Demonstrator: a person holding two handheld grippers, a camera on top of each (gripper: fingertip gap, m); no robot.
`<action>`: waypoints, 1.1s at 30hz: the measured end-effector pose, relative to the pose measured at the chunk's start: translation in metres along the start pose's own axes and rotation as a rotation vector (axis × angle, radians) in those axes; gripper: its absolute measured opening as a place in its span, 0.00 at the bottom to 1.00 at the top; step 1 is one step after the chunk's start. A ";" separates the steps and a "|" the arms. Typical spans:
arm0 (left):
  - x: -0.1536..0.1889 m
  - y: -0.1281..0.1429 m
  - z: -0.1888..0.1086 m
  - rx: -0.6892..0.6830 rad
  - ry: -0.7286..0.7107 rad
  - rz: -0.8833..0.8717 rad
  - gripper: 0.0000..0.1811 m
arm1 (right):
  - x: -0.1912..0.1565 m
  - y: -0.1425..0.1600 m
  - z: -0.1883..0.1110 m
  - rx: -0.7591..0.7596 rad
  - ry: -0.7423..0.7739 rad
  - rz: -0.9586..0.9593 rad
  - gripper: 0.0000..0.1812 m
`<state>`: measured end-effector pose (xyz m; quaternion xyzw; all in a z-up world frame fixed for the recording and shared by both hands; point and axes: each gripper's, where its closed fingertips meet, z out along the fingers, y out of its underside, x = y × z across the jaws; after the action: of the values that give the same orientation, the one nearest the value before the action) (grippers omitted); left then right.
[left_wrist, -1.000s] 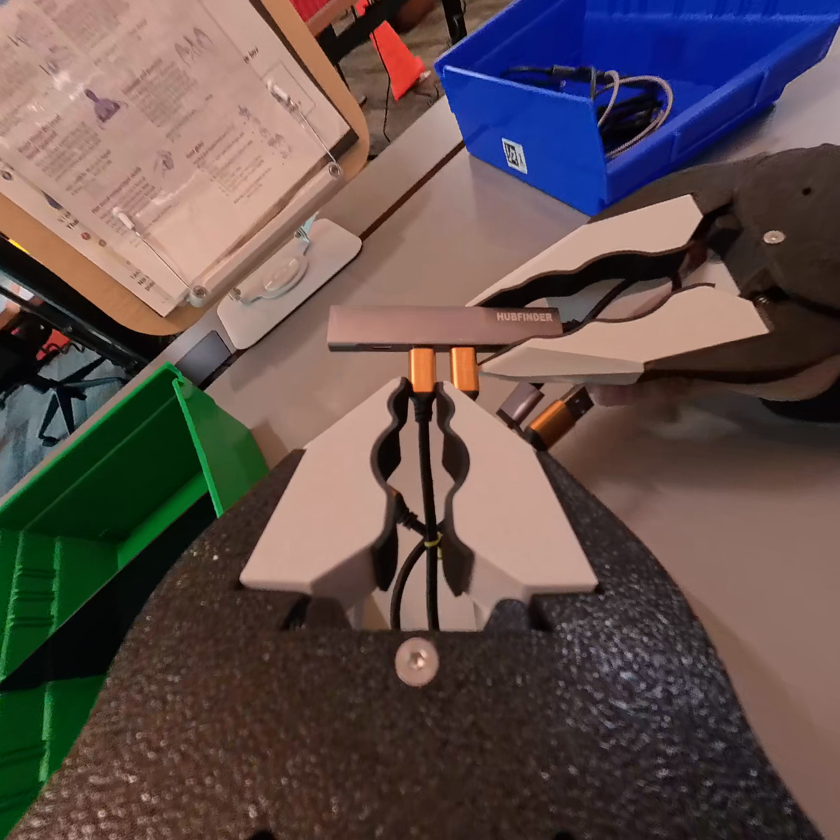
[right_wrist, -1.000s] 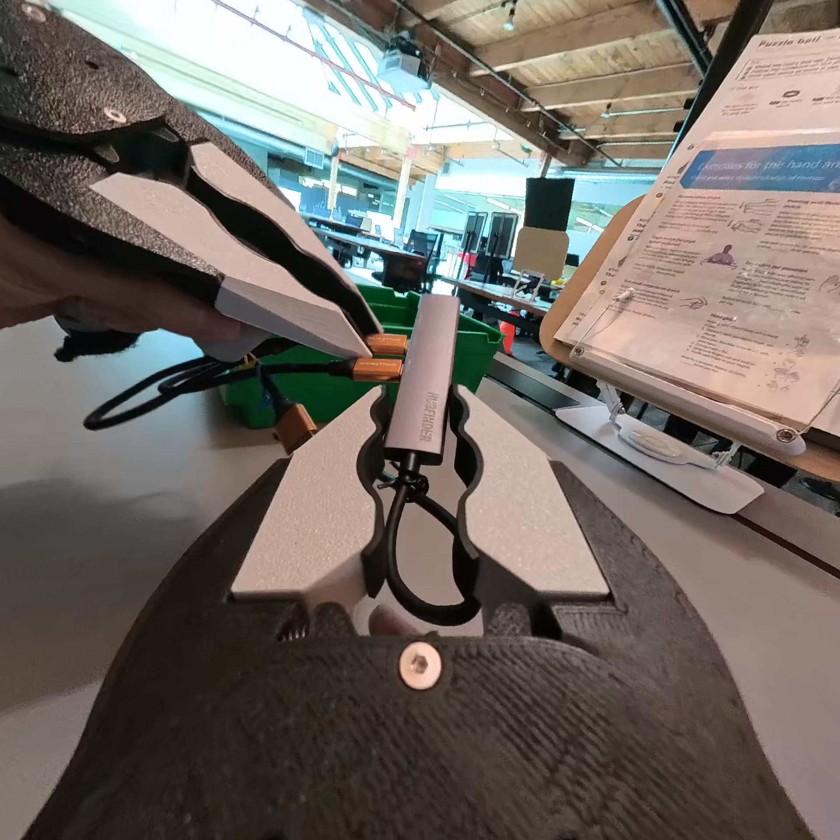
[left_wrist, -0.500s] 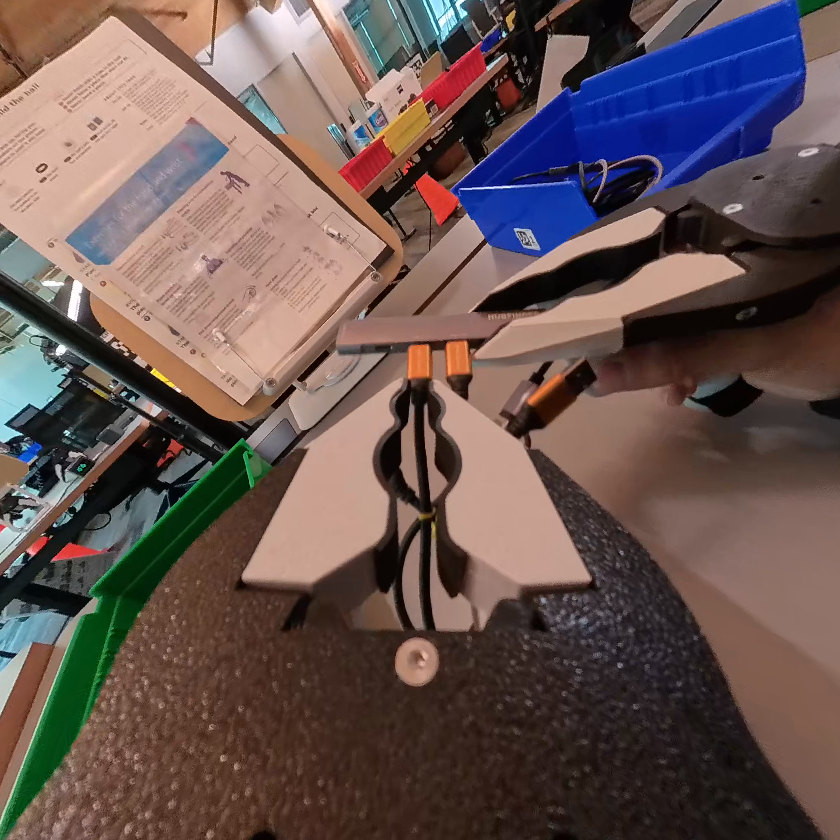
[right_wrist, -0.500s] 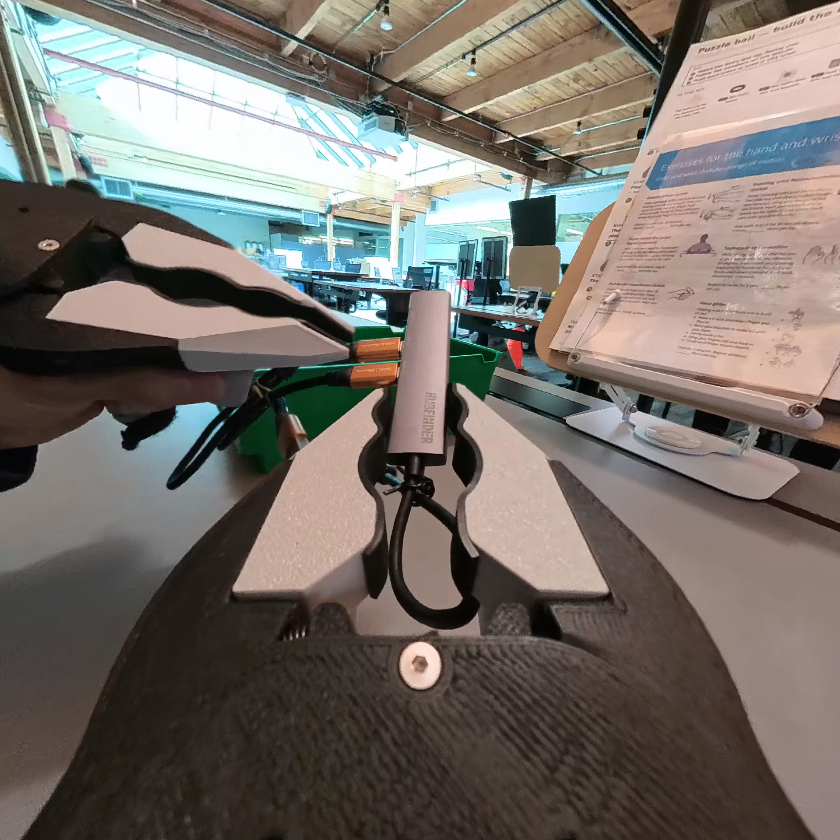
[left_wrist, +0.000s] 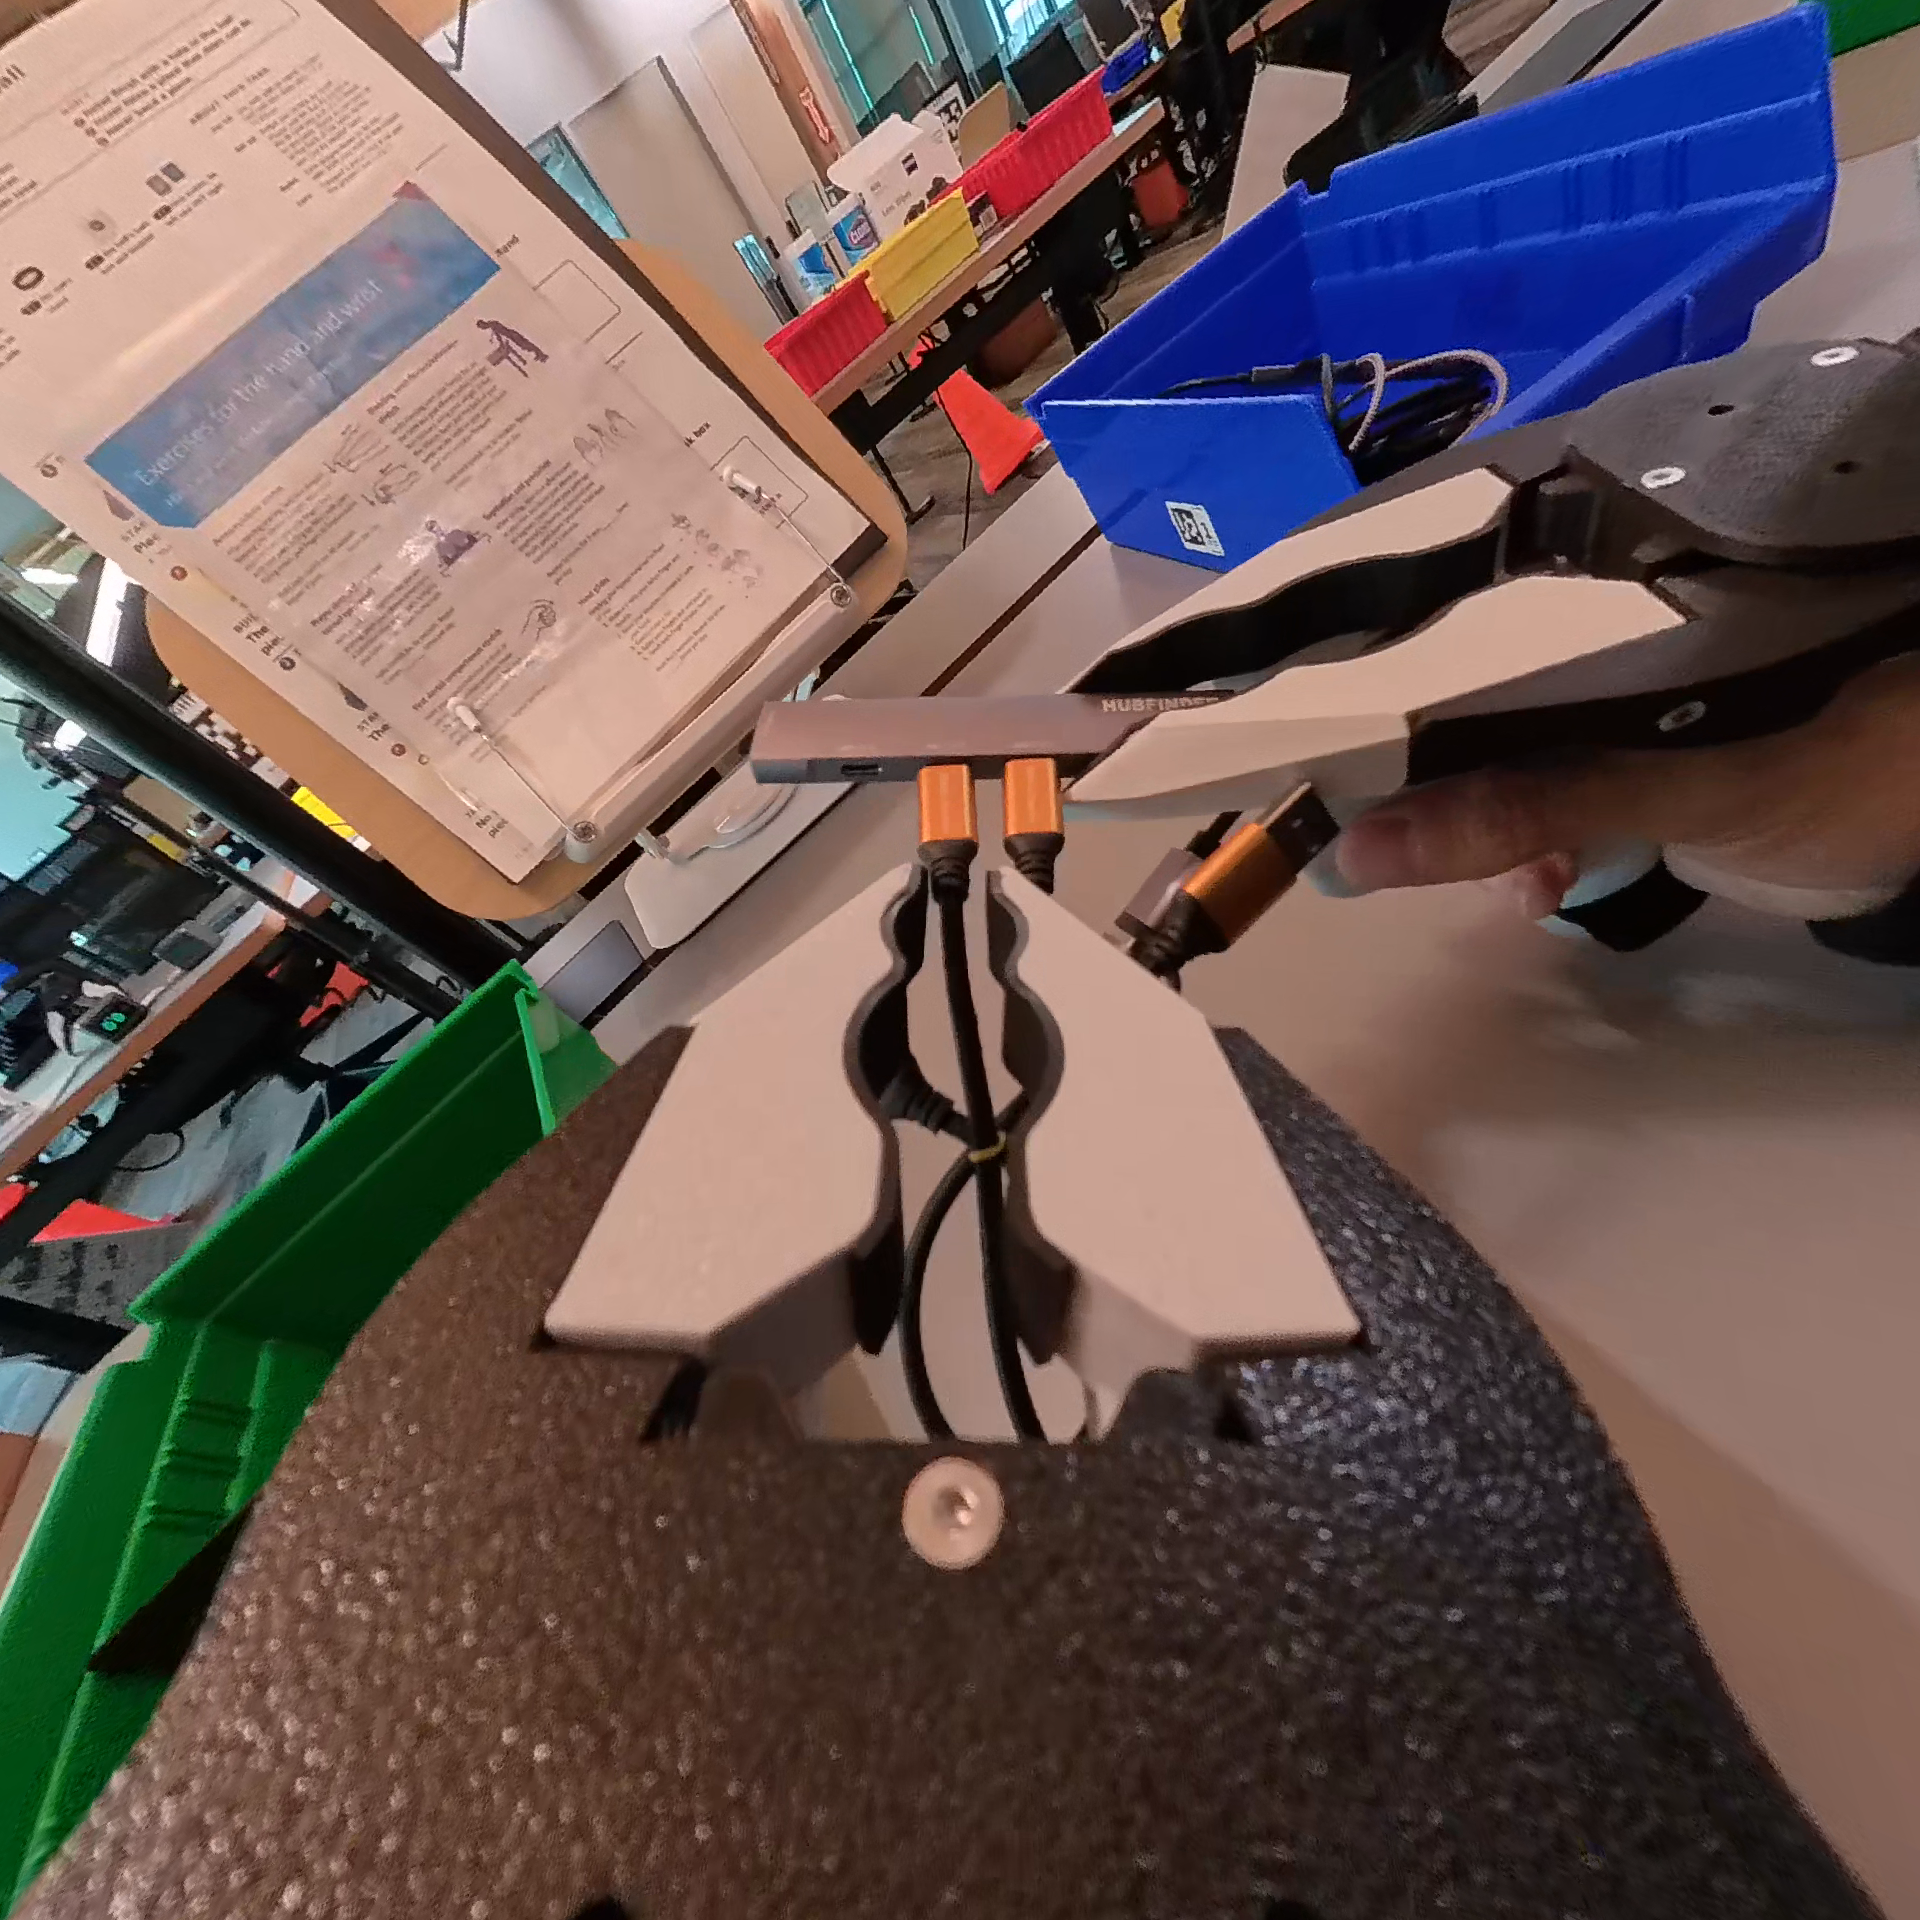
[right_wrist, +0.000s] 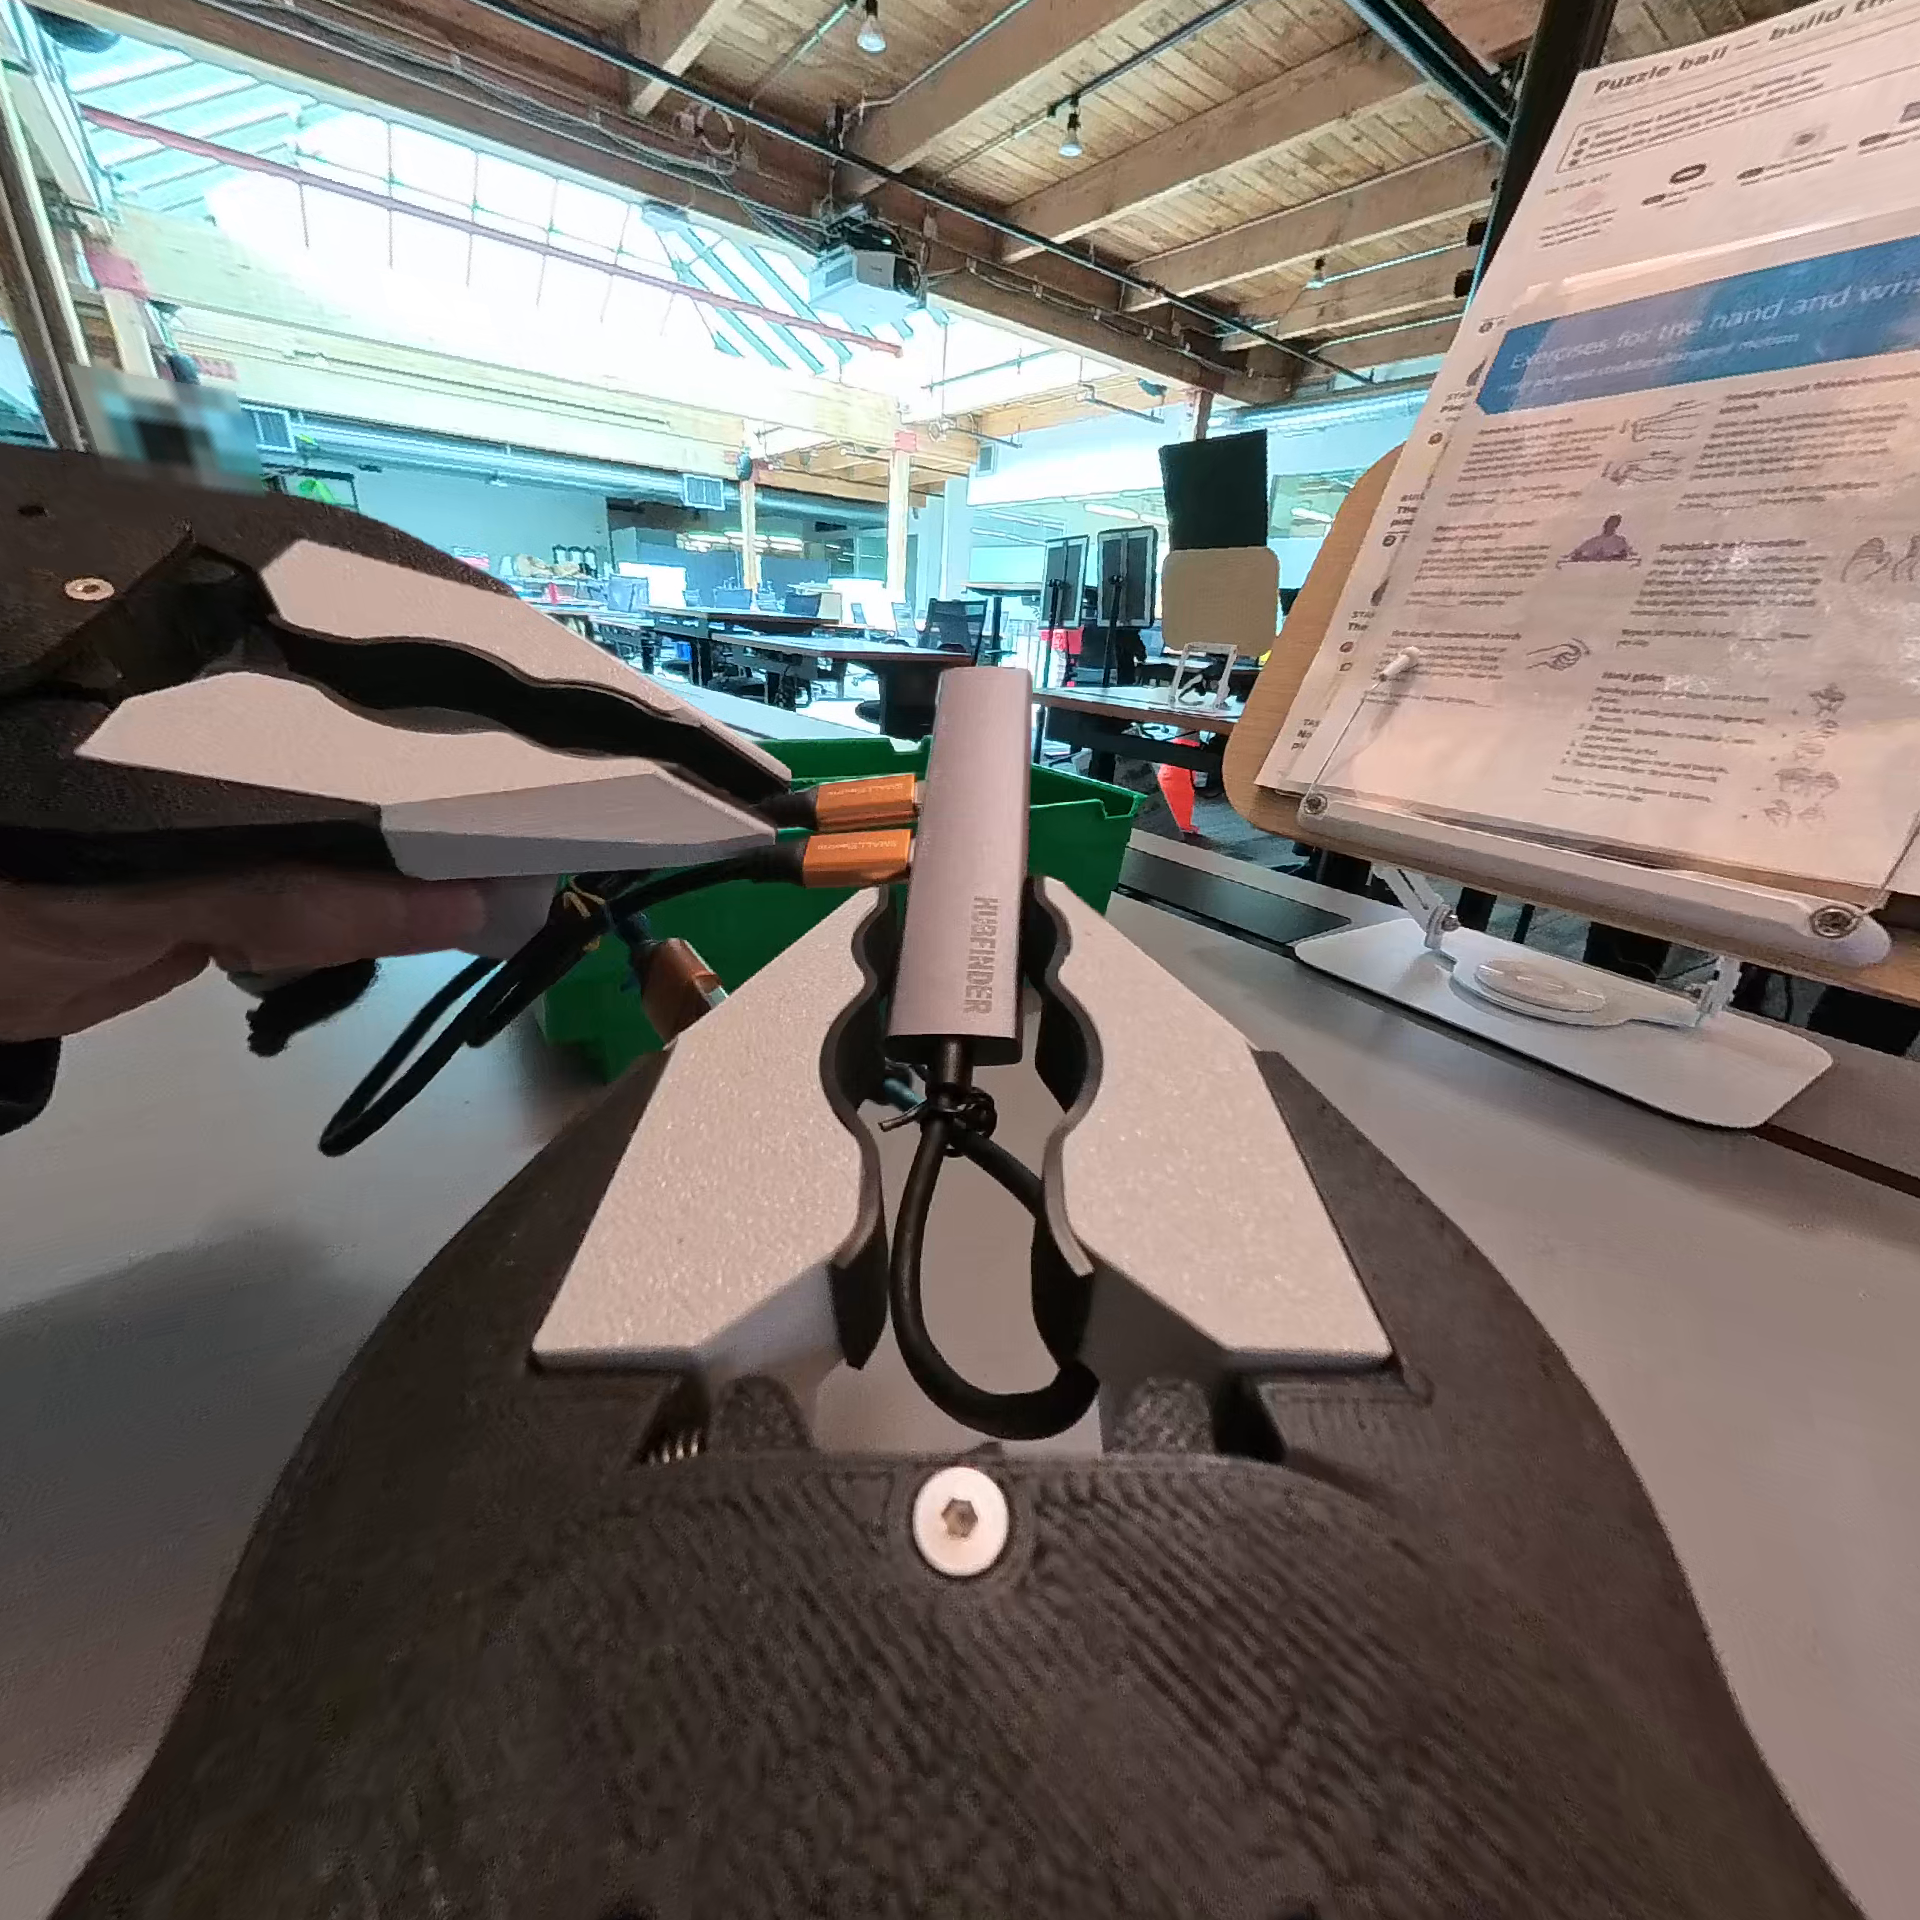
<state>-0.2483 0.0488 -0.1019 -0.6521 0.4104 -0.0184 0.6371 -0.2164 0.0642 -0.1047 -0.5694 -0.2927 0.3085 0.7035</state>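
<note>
1. My right gripper is closed on the grey hub, held above the bench.
2. My left gripper pinches the black cable just behind an orange plug seated in the hub.
3. The blue bin holds coiled cables.
4. I cannot see inside the green bin.

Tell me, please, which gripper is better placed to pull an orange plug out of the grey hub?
Left, probably. The left gripper is shut on the black cable just behind one orange plug, in line with it; the right gripper is occupied clamping the grey hub.
</note>
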 end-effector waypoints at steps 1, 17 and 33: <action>-0.001 0.000 0.000 0.000 0.000 -0.012 0.06 | 0.000 0.000 0.000 -0.001 -0.001 0.003 0.13; -0.006 -0.003 -0.003 0.026 -0.067 0.061 0.02 | -0.004 -0.003 0.001 0.019 -0.013 0.029 0.13; -0.002 -0.020 -0.001 -0.050 -0.003 0.138 0.02 | -0.004 0.007 0.002 -0.059 -0.011 -0.015 0.13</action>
<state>-0.2402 0.0459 -0.0835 -0.6381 0.4536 0.0368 0.6210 -0.2216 0.0634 -0.1113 -0.5861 -0.3099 0.2977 0.6869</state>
